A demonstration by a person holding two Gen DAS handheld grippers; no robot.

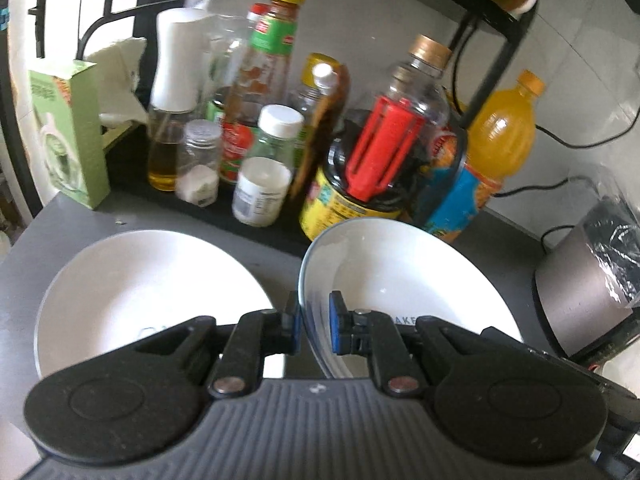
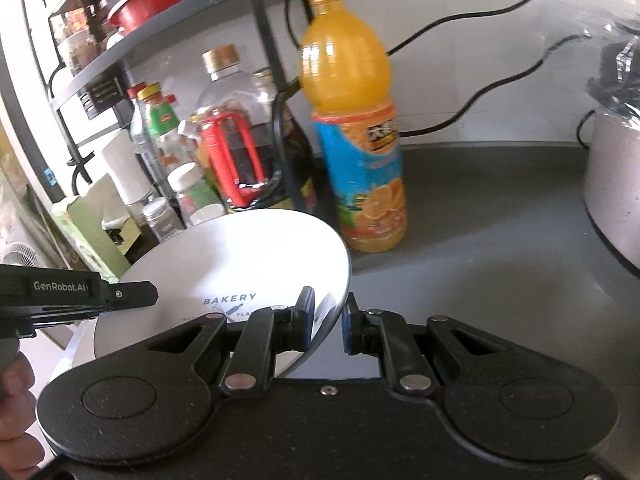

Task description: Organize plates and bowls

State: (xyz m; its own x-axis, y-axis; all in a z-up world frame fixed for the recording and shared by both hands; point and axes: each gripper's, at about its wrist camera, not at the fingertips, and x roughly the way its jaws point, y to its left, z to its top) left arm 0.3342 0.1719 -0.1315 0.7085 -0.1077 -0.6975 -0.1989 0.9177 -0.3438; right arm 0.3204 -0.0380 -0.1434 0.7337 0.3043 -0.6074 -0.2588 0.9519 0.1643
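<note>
In the left wrist view, a white bowl (image 1: pixel 404 284) with "BAKERY" lettering is tilted and raised off the grey counter (image 1: pixel 264 240). My left gripper (image 1: pixel 314 328) straddles its left rim, pads close to the rim. A second white bowl (image 1: pixel 148 296) lies flat on the counter to the left. In the right wrist view, the same tilted bowl (image 2: pixel 240 276) shows, and my right gripper (image 2: pixel 328 326) straddles its right rim with narrow gaps. The left gripper (image 2: pixel 132 294) reaches in from the left at the bowl's other side.
Sauce and oil bottles (image 1: pixel 260 92) crowd a black rack just behind the bowls. An orange juice bottle (image 2: pixel 352 120) stands to the right of them. A grey appliance (image 2: pixel 616 188) wrapped in plastic sits at far right, with cables along the wall. A green box (image 1: pixel 68 132) stands at left.
</note>
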